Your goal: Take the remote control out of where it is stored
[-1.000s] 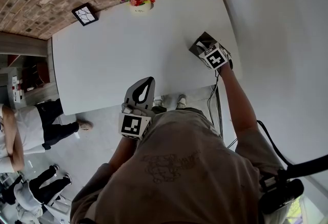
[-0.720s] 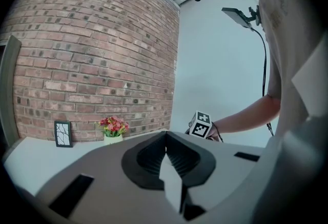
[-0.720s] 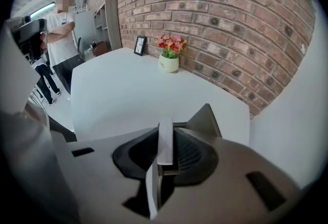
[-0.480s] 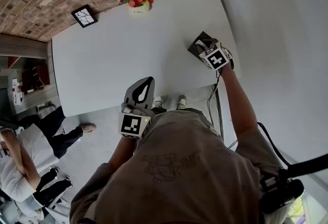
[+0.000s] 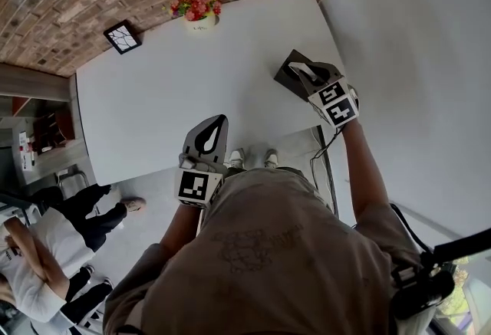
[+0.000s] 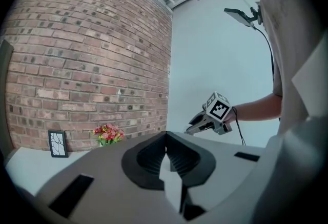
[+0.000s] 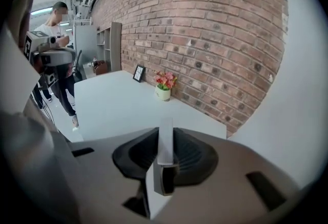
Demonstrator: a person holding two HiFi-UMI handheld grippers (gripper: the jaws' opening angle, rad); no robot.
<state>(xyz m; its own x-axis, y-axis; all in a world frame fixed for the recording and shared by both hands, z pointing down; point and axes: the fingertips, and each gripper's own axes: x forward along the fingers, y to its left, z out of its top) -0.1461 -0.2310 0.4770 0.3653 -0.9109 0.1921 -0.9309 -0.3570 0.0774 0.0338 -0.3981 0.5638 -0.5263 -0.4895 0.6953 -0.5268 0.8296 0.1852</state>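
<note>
A slim grey remote control [image 7: 165, 150] stands upright between the jaws of my right gripper [image 7: 165, 135], which is shut on it, well above the white table [image 5: 153, 103]. In the head view my right gripper [image 5: 301, 73] hangs over a dark holder [image 5: 281, 79] near the table's right edge; the remote itself cannot be made out there. My left gripper [image 5: 219, 125] hovers at the table's front edge, shut with nothing between its pads [image 6: 166, 137]. From the left gripper view the right gripper [image 6: 199, 124] shows raised in the air.
A pot of red flowers [image 5: 197, 8] and a small framed picture [image 5: 123, 36] stand at the table's far side by the brick wall. A white wall runs along the right. People [image 5: 46, 249] stand on the floor to the left.
My right gripper has lifted up and back from the dark holder, towards the right. The left gripper has stayed put. The people on the left have shifted.
</note>
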